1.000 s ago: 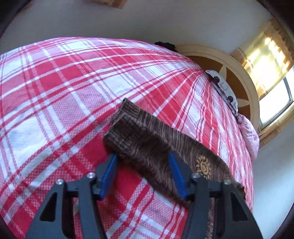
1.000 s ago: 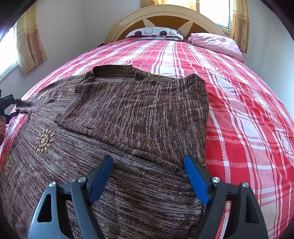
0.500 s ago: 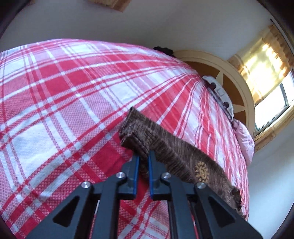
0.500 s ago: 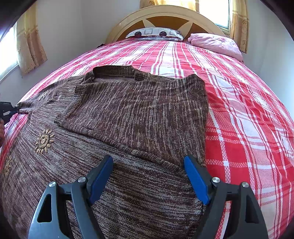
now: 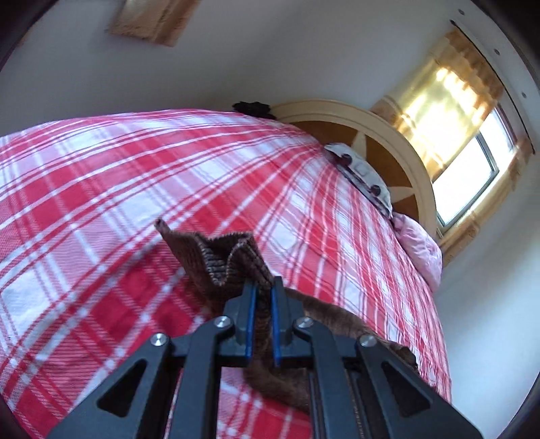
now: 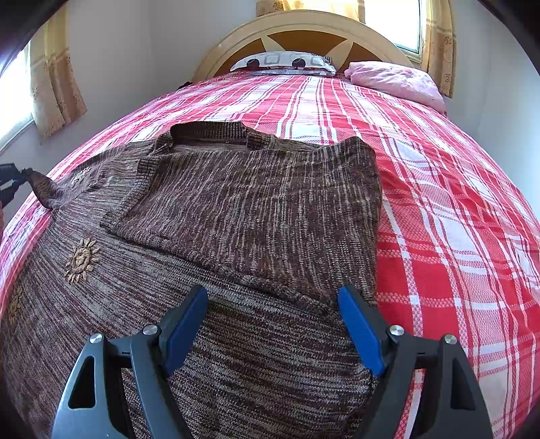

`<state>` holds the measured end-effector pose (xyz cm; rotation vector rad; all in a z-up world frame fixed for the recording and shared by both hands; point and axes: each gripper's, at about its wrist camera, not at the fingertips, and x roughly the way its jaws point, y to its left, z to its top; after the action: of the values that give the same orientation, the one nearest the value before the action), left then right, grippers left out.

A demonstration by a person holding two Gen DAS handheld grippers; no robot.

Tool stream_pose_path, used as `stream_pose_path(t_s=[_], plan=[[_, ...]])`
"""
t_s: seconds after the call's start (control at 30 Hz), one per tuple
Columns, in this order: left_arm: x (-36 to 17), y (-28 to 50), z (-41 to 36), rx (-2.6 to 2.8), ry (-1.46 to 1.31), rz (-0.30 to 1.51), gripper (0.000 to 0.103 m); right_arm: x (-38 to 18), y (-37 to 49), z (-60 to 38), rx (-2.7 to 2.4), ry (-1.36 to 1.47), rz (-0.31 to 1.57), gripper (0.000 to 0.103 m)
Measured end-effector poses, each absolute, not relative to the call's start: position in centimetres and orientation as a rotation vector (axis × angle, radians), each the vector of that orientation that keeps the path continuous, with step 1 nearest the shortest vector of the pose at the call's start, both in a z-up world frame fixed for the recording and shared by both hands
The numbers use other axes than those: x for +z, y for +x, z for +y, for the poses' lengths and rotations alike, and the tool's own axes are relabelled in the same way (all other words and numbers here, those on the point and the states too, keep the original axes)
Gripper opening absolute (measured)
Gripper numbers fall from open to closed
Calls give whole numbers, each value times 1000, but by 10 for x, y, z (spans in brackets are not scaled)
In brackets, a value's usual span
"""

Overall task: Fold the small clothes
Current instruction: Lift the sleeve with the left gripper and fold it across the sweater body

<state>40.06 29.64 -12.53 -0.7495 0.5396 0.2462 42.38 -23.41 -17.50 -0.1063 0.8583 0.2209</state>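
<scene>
The soft, floppy brown sweater (image 6: 236, 236) is lying on the bed (image 6: 455, 202), its ribbed sleeve cuff (image 5: 222, 260) drooping from the clenched left gripper (image 5: 261, 290) at nine o'clock, while the right gripper (image 6: 273, 324) is hovering released.

A red plaid bedspread (image 6: 455, 209) meets two pillows (image 6: 398, 81) below an arched headboard (image 6: 303, 30).

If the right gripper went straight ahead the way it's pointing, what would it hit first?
Most likely the brown sweater on the bed: the open right gripper points down at its folded-over sleeve, though depth is unclear.
</scene>
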Motion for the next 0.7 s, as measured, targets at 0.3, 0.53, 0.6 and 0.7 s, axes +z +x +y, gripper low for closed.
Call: stream_pose_path(t_s=[0.3,0.53,0.6,0.7], plan=[[-86,432,207,51,-560,542,7,-175,423,-235,223,-94,852,80],[-84,447,123,-132,-458,600,7,-175,423,-237,232,-72,847,80],[-91,450,102,-177,-443,631,7,-175,423,-239,236,-63,846,80],[-106,454,72,-218,-409,683,7,-174,423,-241,243,-48,843,80]])
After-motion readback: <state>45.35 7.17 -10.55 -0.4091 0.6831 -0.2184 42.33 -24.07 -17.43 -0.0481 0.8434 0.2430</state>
